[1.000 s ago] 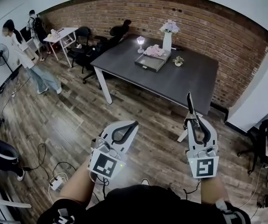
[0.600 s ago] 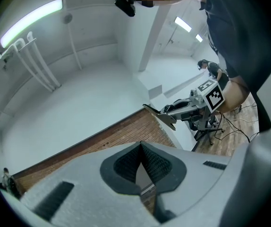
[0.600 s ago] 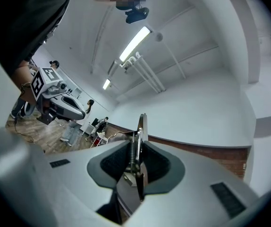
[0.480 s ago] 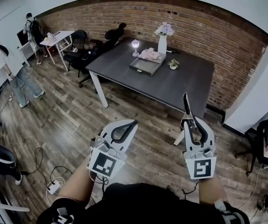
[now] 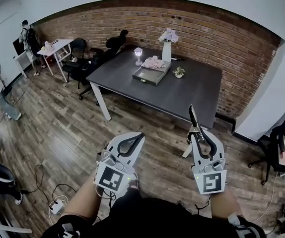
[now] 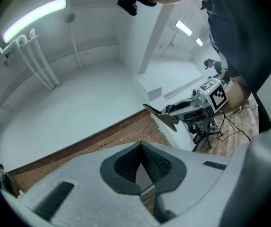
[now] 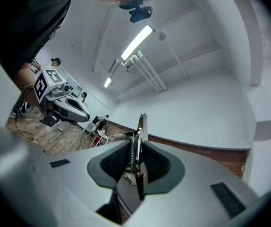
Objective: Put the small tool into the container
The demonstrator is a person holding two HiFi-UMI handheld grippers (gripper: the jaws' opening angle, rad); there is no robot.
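Observation:
My right gripper (image 5: 198,132) is shut on the small metal tool (image 5: 192,117), whose thin blade sticks up past the fingertips. In the right gripper view the tool (image 7: 143,126) stands clamped between the pads of that gripper (image 7: 138,148). My left gripper (image 5: 141,135) is shut with nothing in it; in its own view the pads (image 6: 150,162) meet at the tip. The container, a shallow grey tray (image 5: 151,75), sits on the dark table (image 5: 182,90) well ahead of both grippers. Both grippers hang over the wooden floor, short of the table.
On the table stand a white vase of flowers (image 5: 167,43), a small lamp (image 5: 138,53), pink flowers (image 5: 154,62) and a little plant (image 5: 178,72). Black office chairs (image 5: 113,41) and a white desk (image 5: 53,46) stand at back left. A power strip (image 5: 58,206) and cables lie on the floor.
The view has moved forward, towards the table. The person walking at the left has nearly gone from sight. Both grippers keep their pose, the right still holding the tool.

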